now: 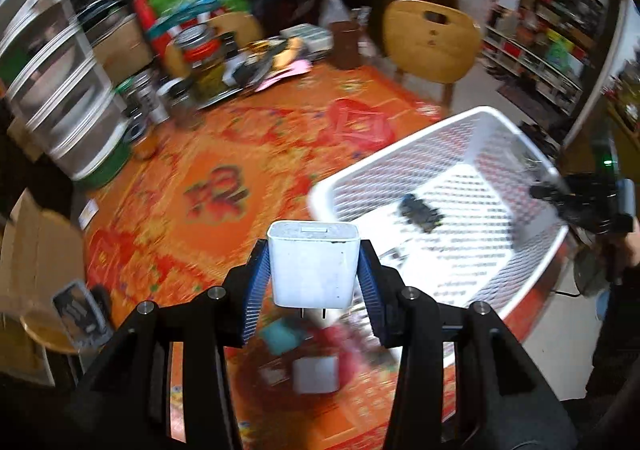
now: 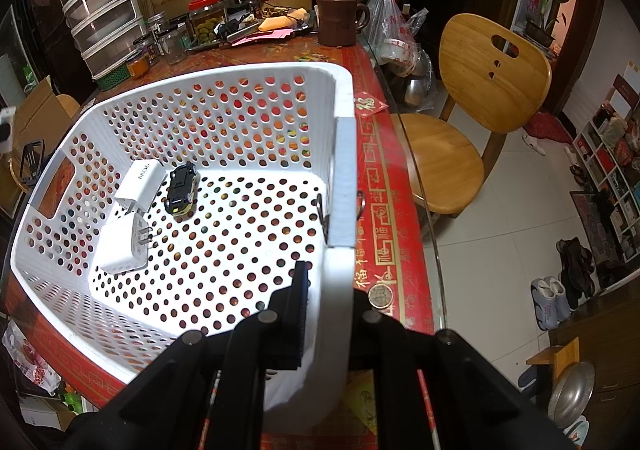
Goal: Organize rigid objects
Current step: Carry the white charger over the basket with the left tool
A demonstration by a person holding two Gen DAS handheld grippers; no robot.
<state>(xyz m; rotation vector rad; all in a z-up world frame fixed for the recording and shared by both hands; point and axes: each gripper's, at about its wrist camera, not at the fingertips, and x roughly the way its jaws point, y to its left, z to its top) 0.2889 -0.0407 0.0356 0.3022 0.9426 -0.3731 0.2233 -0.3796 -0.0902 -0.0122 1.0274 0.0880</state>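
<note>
Charger [image 1: 313, 264], small, stiff, light and smooth-sided, sits clamped across its flat sides in the left gripper [image 1: 314, 282], above the table left of the basket [image 1: 400, 158]; the right gripper [image 2: 326, 314] pinches the basket's near wall.

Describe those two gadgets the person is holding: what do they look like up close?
Both are matt black frames with silver round bolt heads. The left gripper has ribbed blue pads on its two fingers. The right gripper has a black ribbed pad and thin red-and-white rods lower down. A dark sleeve shows at the edge.
</note>
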